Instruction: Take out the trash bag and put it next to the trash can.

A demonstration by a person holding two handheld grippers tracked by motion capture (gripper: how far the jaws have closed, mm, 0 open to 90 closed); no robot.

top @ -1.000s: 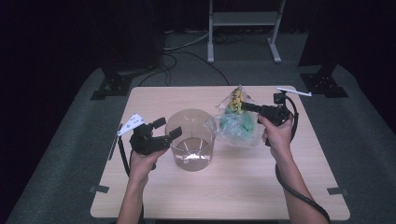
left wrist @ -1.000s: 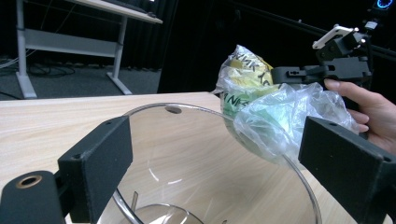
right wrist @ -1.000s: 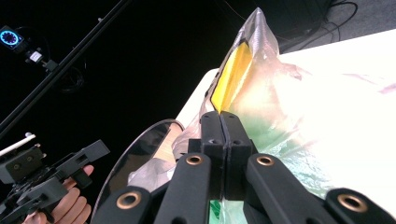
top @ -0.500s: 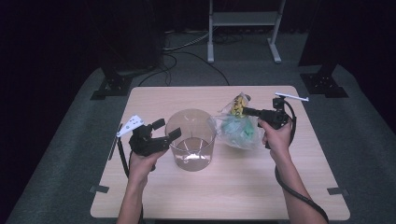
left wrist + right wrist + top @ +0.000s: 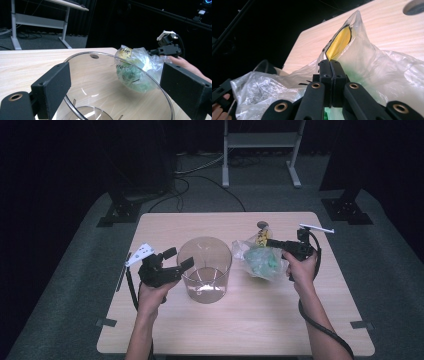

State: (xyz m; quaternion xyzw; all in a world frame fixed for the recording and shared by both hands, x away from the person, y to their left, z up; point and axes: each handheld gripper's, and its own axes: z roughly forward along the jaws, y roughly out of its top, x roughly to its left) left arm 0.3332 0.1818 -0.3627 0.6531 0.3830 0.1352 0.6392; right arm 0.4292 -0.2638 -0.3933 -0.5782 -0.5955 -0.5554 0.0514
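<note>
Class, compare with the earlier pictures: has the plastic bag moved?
Yes. The plastic bag, pinched in the right claw, has sunk toward the table, beside the unmoved clear container.

Lit from above, bright on the pale surface [image 5: 260,320], dark all around. Soft glare on the clear bowl [image 5: 205,270]. Slightly blurred close up.

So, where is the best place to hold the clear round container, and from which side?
Probably the upper rim of the clear container, from its left: the left gripper already has open jaws either side of that thin wall, while the plastic bag crowds its right.
</note>
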